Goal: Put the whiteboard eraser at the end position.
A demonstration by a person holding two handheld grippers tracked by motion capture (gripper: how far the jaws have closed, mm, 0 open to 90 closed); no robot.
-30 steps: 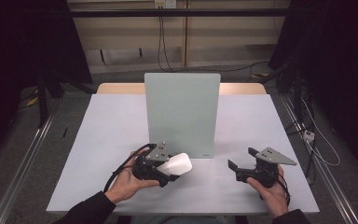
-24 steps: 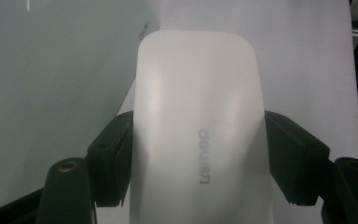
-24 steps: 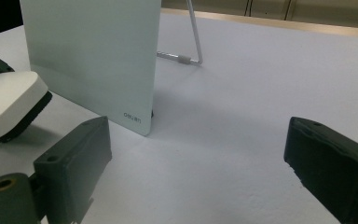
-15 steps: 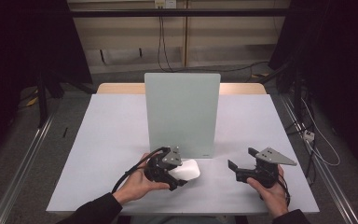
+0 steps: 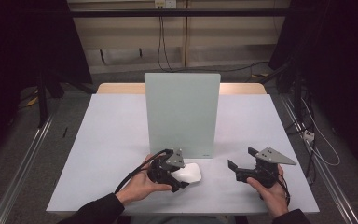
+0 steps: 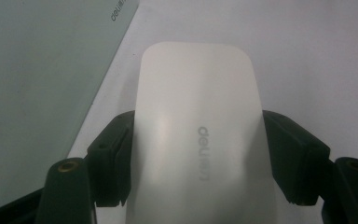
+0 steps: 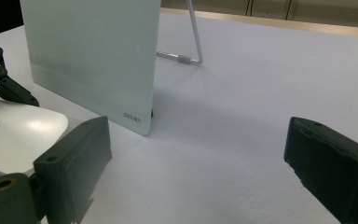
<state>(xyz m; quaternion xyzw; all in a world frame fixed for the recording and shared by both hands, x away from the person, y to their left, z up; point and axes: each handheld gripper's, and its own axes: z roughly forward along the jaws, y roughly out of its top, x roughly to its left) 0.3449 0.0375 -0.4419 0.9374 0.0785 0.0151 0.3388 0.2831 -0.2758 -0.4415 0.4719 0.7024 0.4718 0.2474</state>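
Note:
A flat white mouse-shaped device [image 5: 188, 173] [image 6: 200, 140] [image 7: 14, 133] with a "deli" logo sits low at the table's near edge. My left gripper [image 5: 181, 175] [image 6: 200, 158] is shut on it, both black pads pressing its sides. A pale green upright board [image 5: 182, 114] [image 7: 93, 58] stands just behind, propped on a wire stand [image 7: 191, 46]. My right gripper [image 5: 237, 169] [image 7: 196, 163] rests open to the right of the board, nothing between its jaws.
The white tabletop [image 5: 112, 135] spreads out left and right of the board. Its wooden far edge [image 5: 116, 87] shows behind. Metal rails [image 5: 23, 163] run along the floor on both sides, and cables [image 5: 307, 135] lie at the right.
My left gripper carried the white device to the right and downward toward the tabletop, close to the board's foot. The right gripper stayed put.

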